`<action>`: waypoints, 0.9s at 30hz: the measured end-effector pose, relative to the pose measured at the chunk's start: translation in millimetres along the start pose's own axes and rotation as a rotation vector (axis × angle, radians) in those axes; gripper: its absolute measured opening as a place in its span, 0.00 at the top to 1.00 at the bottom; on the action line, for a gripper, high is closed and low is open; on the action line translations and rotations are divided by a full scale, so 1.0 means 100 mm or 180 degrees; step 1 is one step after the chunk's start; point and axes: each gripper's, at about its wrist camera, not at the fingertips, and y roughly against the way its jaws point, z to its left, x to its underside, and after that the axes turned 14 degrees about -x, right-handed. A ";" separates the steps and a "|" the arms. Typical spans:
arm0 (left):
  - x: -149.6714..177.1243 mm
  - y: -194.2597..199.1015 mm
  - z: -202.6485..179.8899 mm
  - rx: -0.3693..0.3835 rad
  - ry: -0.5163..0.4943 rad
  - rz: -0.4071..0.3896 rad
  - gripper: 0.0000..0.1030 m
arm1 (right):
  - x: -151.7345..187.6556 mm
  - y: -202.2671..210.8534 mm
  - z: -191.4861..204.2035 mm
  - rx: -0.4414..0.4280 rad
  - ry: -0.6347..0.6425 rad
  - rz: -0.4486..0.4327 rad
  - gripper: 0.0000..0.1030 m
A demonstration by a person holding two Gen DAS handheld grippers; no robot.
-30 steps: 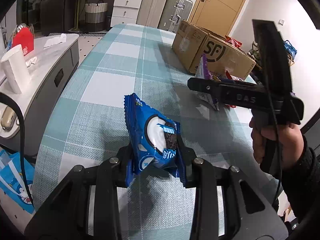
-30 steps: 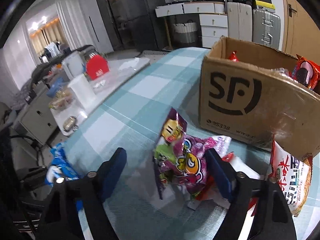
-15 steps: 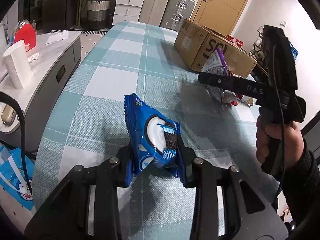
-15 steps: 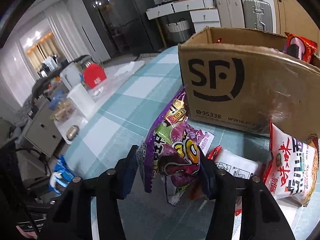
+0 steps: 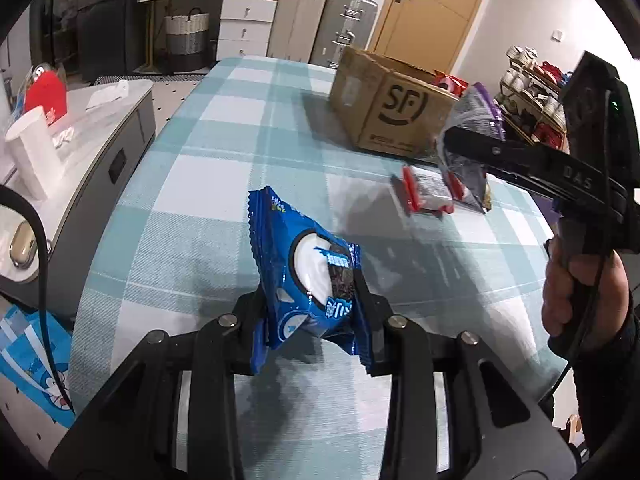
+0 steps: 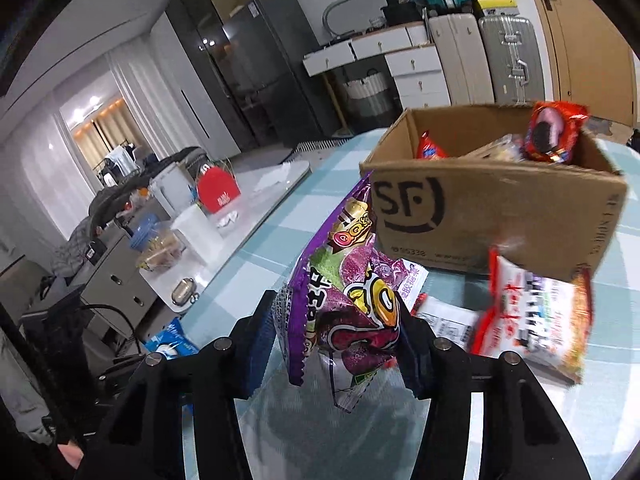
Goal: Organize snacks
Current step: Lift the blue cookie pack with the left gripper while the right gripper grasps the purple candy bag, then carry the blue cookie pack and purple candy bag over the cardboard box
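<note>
Your left gripper pinches the blue cookie packet above the near table; it looks light and crushable, so keep hold near its lower seam. Your right gripper clamps the purple candy bag, soft and slippery, just before the cardboard box.

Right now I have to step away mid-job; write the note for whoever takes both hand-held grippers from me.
Left hand-held gripper: shut on the blue cookie pack, held above the checked table.
Right hand-held gripper: shut on the purple candy bag, held off the table in front of the SF box.
Done: the box already holds some snacks, including a red cookie pack sticking up at its rim.
Left: put both held packs in the box, then the red-and-white noodle packet and the red-edged white packet lying by the box.
</note>
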 end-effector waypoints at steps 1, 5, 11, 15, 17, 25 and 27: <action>-0.01 0.01 -0.03 0.0008 -0.0014 -0.0005 0.70 | 0.01 0.09 0.00 -0.0014 -0.0027 -0.0035 0.48; -0.11 0.03 -0.16 0.0116 -0.0072 0.0014 0.70 | 0.05 0.43 -0.06 -0.0157 -0.0209 -0.0193 0.48; -0.38 0.10 -0.43 0.0273 -0.0205 -0.0054 0.70 | 0.05 1.10 0.00 -0.0070 -0.0069 -0.0458 0.48; -0.62 0.14 -0.62 0.0460 -0.0231 -0.0083 0.70 | -0.01 1.47 0.03 -0.0085 -0.0052 -0.0646 0.48; -0.77 0.17 -0.74 0.0492 -0.0279 -0.0154 0.70 | -0.06 1.67 0.03 -0.0109 -0.0066 -0.0767 0.48; -1.37 0.37 -1.20 0.0570 -0.0550 -0.0344 0.70 | -0.46 2.21 0.15 -0.0151 0.0050 -0.0989 0.48; -1.49 0.43 -1.32 0.0541 -0.0651 -0.0441 0.70 | -0.58 2.27 0.18 -0.0168 0.0081 -0.0994 0.48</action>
